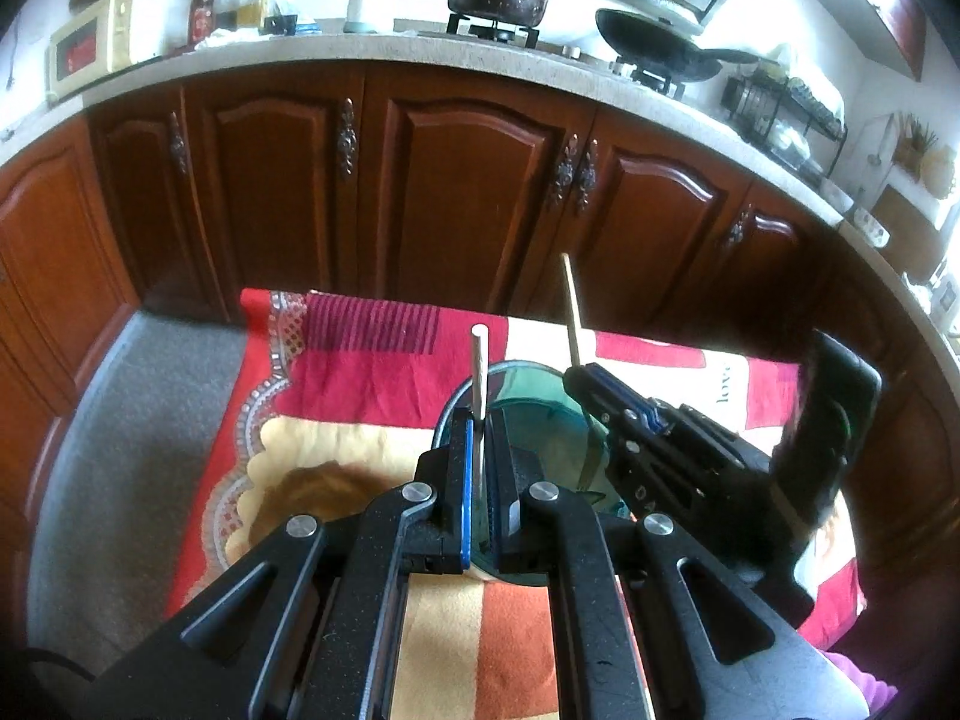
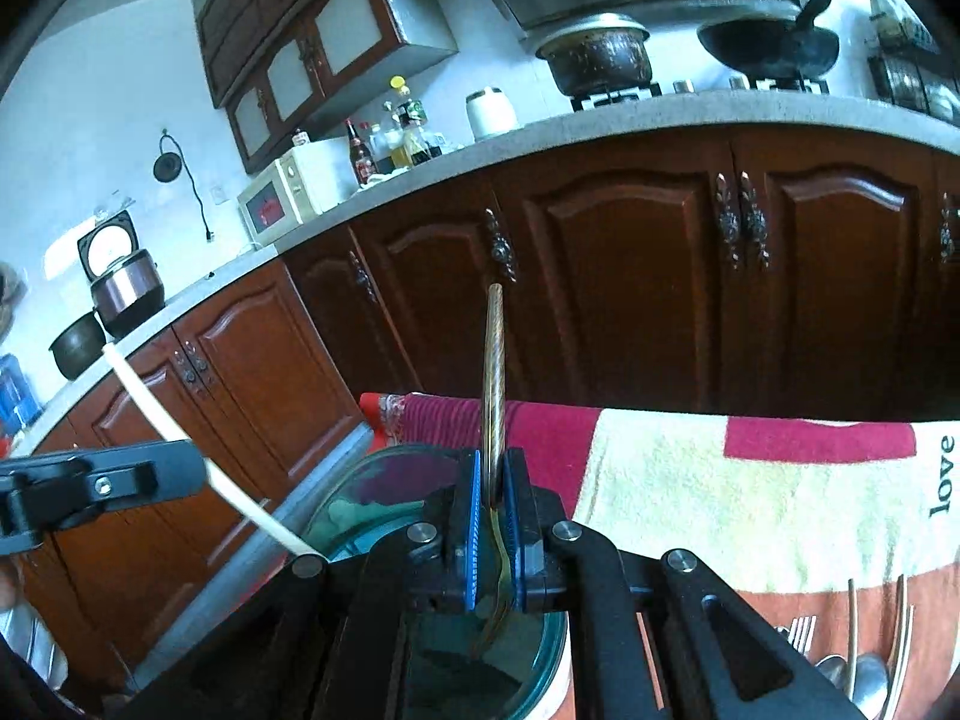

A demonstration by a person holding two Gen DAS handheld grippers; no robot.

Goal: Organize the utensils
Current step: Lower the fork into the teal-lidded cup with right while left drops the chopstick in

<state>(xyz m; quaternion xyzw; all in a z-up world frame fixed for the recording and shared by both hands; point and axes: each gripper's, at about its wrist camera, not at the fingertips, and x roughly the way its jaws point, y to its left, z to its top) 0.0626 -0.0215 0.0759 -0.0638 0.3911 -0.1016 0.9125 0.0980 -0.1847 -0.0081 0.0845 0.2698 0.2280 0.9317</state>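
Both grippers are clamped on cutlery right over a green-tinted glass cup (image 1: 534, 414) that stands on a table under a red, cream and orange patterned cloth (image 1: 360, 372). The left gripper (image 1: 478, 450) has its blue pads pinched tight on a thin silver utensil handle (image 1: 478, 360), which sticks up from between the jaws above the cup's near rim. The right gripper (image 2: 493, 510) is squeezed shut on a gold-toned fork (image 2: 495, 372), handle pointing up and tines hanging down into the cup's mouth. More loose forks and spoons (image 2: 864, 648) lie on the cloth toward the right end of the table. A brownish round mat (image 1: 318, 492) sits on the cloth left of the cup. Dark wooden cabinet doors (image 1: 468, 192) run behind the table's far edge.
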